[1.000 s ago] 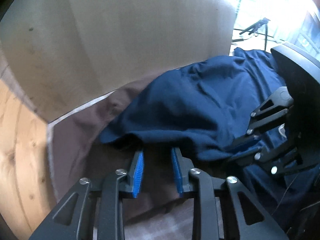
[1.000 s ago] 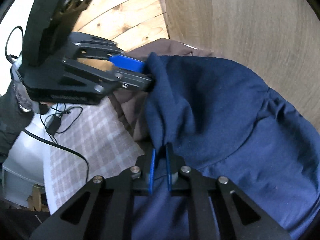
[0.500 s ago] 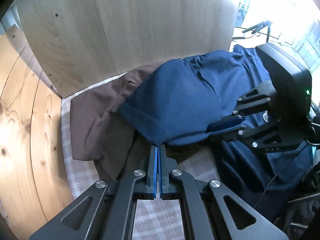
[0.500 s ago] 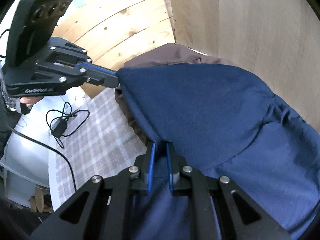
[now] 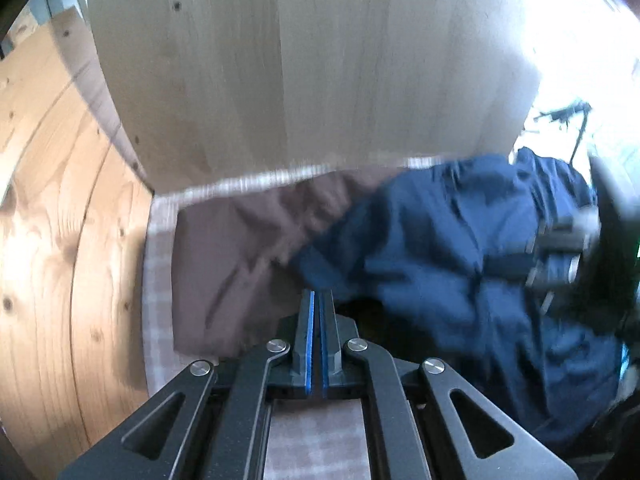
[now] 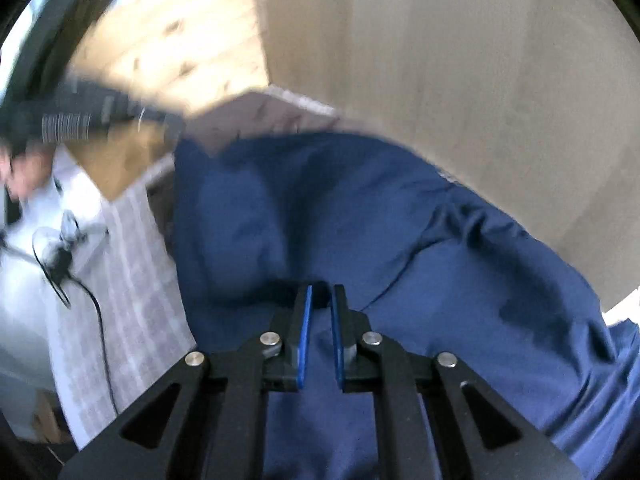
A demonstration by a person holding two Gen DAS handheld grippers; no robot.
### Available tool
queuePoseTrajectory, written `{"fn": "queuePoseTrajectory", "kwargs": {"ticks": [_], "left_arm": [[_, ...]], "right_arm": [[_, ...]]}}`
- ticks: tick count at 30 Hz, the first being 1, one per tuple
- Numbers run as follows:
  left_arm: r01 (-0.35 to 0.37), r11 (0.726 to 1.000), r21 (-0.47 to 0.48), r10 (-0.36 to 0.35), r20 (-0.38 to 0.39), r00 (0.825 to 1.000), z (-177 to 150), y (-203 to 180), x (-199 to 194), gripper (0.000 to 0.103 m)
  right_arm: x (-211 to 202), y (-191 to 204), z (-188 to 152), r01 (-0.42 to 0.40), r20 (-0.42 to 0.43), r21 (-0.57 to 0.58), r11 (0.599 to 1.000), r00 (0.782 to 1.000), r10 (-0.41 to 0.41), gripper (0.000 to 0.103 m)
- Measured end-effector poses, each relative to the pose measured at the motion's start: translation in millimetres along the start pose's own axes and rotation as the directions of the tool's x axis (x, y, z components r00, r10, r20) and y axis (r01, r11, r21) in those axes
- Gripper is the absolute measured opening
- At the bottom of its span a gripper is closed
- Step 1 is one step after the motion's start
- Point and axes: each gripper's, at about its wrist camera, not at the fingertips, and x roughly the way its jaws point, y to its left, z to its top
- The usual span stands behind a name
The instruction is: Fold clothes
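Navy garment (image 6: 360, 220) lies bunched over brown cloth (image 5: 240, 248), against the far wooden wall. Left gripper (image 5: 319, 300) is pinched on its near hem; right gripper (image 6: 319, 300) is narrowly parted, grip unclear. Judged mid-fold; edges to be aligned next.

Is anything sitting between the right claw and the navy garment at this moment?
Nothing visible. The right claw sits directly over the navy blue cloth garment, its blue pads slightly apart with only a dark fold between them. The brown garment lies beyond, against the wooden back panel.
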Motion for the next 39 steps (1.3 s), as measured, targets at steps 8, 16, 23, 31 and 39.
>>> {"fn": "queuePoseTrajectory", "kwargs": {"ticks": [8, 16, 23, 31, 39], "left_arm": [[0.034, 0.999, -0.036, -0.034, -0.020, 0.999, -30.1, 4.3, 3.8, 0.005], [0.130, 0.990, 0.061, -0.131, 0.011, 0.991, -13.4, -34.5, 8.2, 0.005], [0.157, 0.983, 0.091, -0.158, -0.001, 0.988, 14.5, -50.6, 33.3, 0.006], [0.208, 0.976, 0.064, -0.207, -0.018, 0.978, 22.3, -46.5, 47.5, 0.020], [0.122, 0.990, 0.075, -0.123, 0.017, 0.992, 9.6, -53.8, 32.8, 0.001]], "right_arm": [[22.8, 60.4, 37.9, -0.096, 0.031, -0.163, 0.982, 0.994, 0.103, 0.037], [32.2, -17.3, 34.7, -0.235, 0.054, 0.146, 0.961, 0.972, 0.229, 0.004], [31.5, -29.8, 28.0, -0.284, 0.056, 0.182, 0.941, 0.959, 0.279, 0.006], [33.0, -41.1, 23.7, -0.273, 0.056, 0.202, 0.941, 0.962, 0.267, 0.006], [15.3, -49.4, 21.4, -0.316, 0.106, 0.225, 0.922, 0.948, 0.300, 0.026]]}}
